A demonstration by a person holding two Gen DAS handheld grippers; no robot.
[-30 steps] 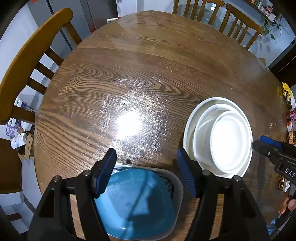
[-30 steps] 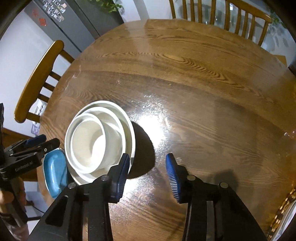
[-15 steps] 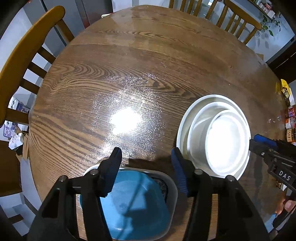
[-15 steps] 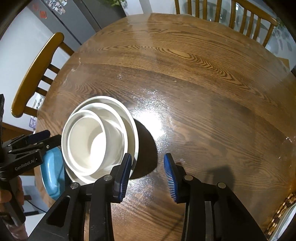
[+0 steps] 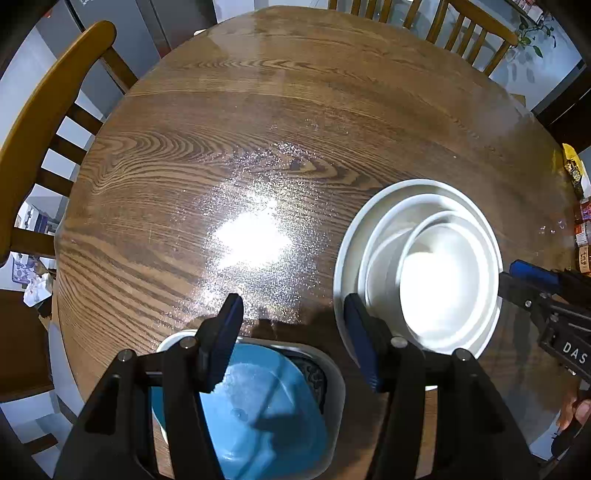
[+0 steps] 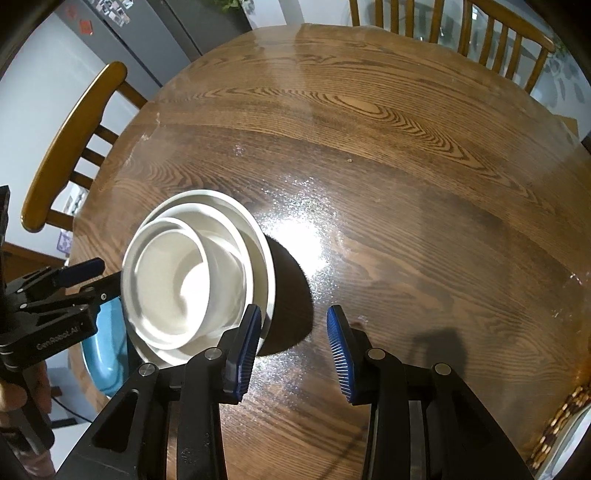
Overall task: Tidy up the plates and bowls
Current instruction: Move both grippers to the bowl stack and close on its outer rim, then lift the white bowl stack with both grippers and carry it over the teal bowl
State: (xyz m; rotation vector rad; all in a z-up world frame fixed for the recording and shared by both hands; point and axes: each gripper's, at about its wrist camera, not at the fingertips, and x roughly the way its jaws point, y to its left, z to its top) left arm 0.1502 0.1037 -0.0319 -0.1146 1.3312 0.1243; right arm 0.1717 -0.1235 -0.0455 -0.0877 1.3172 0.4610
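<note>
Left gripper (image 5: 293,321) pointing steeply down, blue-padded jaws parted with nothing between them, right gripper (image 6: 291,341) likewise aimed steeply down, jaws apart and empty, narrower gap, a hand (image 6: 13,397) gripping the left gripper's handle.

Right gripper (image 5: 546,295), seen from the left wrist camera: white letters "DAS" on its black body, cut off at the picture's edge.
Left gripper (image 6: 55,295), seen from the right wrist camera: pale lettering on its black body that looks like "GenRobot.AI"; small and curved by the lens, so not certain.
Fridge door (image 6: 110,22): a red sticker and small magnets or photos, too small to read.
Packets on the shelf (image 5: 581,229) at the right edge: printed labels, not legible.
</note>
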